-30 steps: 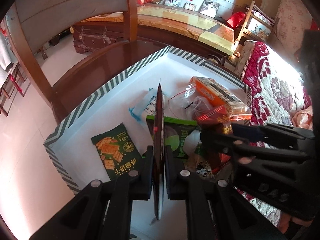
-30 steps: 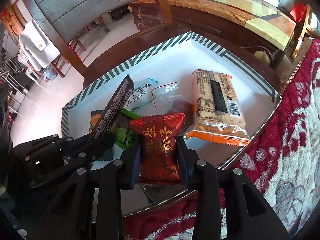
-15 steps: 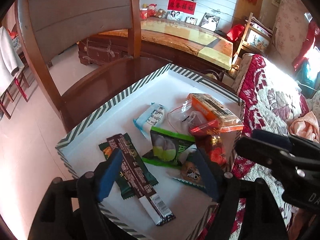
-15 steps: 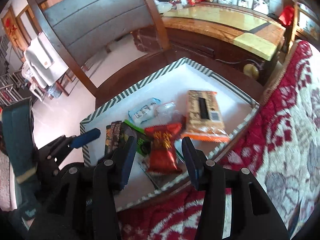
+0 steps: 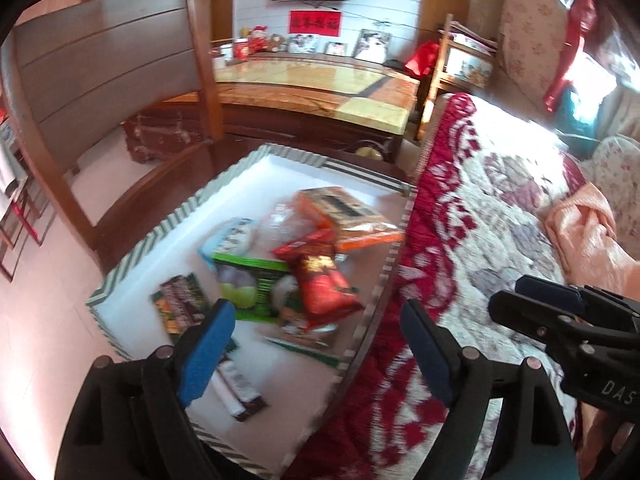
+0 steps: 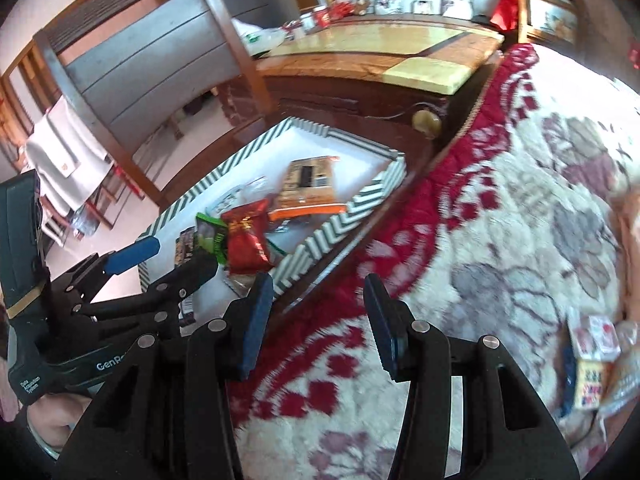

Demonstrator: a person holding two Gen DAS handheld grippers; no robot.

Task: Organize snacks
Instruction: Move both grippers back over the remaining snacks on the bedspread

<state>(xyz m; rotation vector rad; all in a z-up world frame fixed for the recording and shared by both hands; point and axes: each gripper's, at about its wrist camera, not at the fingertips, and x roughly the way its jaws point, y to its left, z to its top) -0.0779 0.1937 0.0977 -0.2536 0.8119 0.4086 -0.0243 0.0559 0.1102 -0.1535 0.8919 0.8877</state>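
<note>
Roughly seven snack packets (image 5: 320, 292), one tray (image 5: 168, 228).

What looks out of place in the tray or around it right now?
Nothing is spilled or damaged. The snacks sit in a loose overlapping heap in the striped tray, and a few packets remain on the bedspread outside it.

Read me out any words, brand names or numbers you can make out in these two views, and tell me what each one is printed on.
"GenRo", cut off, on the left gripper body.
"Data Acquisition System", small, on the same body.
"DAS", cut off, on the right gripper body.
Red wall banner: four Chinese characters, too blurred to read.
Red snack packet: gold characters, blurred.
Other packets in the striped tray: print too small.
</note>
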